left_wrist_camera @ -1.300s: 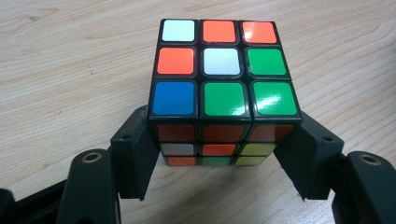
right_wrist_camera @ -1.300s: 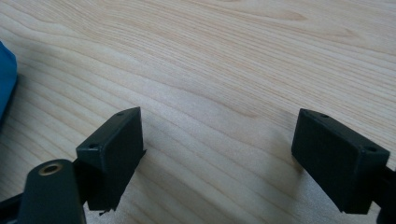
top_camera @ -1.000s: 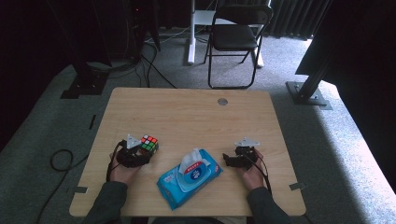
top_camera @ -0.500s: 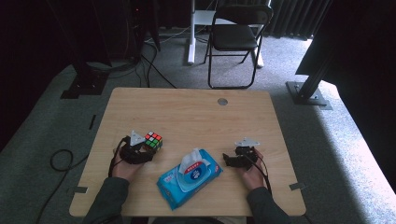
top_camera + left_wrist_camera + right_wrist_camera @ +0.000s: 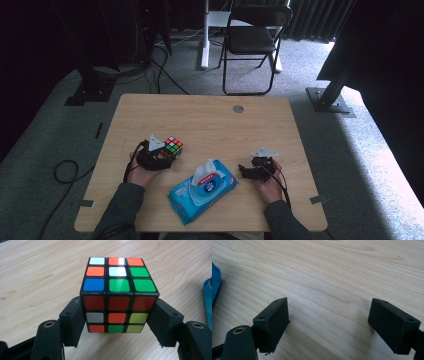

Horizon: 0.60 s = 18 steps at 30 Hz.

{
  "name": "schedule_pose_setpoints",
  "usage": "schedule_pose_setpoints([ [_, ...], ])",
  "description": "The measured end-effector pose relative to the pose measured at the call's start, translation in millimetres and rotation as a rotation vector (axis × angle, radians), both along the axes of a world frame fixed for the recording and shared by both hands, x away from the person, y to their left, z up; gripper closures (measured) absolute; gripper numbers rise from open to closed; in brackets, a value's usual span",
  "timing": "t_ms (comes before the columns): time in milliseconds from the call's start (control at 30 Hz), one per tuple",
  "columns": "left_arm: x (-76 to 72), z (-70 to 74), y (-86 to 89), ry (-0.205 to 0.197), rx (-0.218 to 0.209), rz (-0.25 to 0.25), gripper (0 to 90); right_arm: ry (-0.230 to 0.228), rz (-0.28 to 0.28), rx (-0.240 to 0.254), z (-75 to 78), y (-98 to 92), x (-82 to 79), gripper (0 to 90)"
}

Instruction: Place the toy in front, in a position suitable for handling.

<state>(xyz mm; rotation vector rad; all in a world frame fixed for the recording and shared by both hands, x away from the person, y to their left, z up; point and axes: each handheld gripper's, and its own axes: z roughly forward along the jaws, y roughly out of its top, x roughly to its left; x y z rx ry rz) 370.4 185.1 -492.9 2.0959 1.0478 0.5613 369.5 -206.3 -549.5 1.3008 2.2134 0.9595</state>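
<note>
The left gripper [image 5: 117,322] jaws clamp the puzzle cube [image 5: 116,293] by its two sides, above the surface [image 5: 37,277]. The right gripper [image 5: 329,325] jaws stand wide apart, holding nothing.

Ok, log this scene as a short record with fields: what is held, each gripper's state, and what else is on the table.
held thing: puzzle cube, scrambled colours
left gripper: shut on the cube, one jaw on each side
right gripper: open, nothing between the jaws, over bare wood
table: light wood
other thing: blue pack of wipes, lying between the two hands
behind the table: folding chair
</note>
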Motion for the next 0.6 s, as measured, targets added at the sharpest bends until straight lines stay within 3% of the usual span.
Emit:
schedule_pose_setpoints([
  [267, 9.2, -1.3, -11.2, 0.013, 0.003, -0.020, 34.5, 0.000, -0.001, 0.000, 0.0, 0.0, 0.0, 16.4],
  [400, 13.3, -3.0, -16.5, 0.022, -0.022, -0.022, 34.5, 0.000, 0.000, 0.000, 0.0, 0.0, 0.0, 16.4],
  [600, 20.2, -1.2, -27.3, 0.022, -0.014, -0.039, 34.5, 0.000, -0.001, 0.000, 0.0, 0.1, 0.0, 16.4],
])
